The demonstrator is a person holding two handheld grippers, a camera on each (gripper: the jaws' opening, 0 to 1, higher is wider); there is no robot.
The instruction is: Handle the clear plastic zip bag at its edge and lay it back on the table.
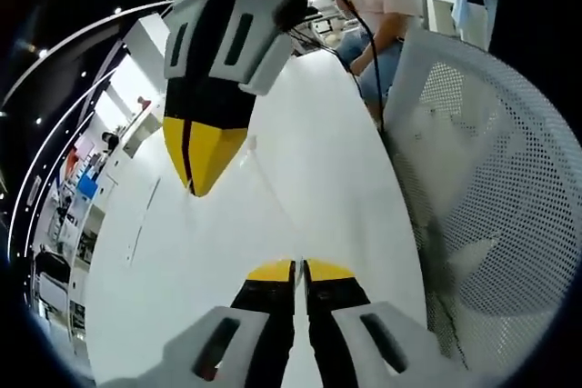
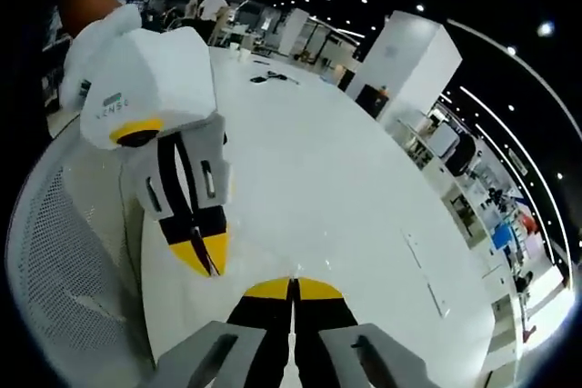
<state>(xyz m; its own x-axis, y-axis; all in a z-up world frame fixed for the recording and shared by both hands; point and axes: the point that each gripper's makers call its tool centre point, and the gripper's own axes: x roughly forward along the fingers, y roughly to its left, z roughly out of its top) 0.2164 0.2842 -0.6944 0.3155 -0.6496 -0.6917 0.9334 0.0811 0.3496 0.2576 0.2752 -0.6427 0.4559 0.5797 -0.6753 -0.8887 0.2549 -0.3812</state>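
The left gripper (image 1: 298,268) has its yellow-tipped jaws pressed narrow, no gap showing. The right gripper (image 1: 193,190), opposite it, is pinched just as tight. Between the two tips, faint creases mark the clear plastic zip bag (image 1: 273,184) against the white table (image 1: 182,297). Its edges are too faint to trace, so I cannot tell whether either jaw pair grips it. A white perforated mesh chair (image 1: 491,179) stands just right of the left gripper.
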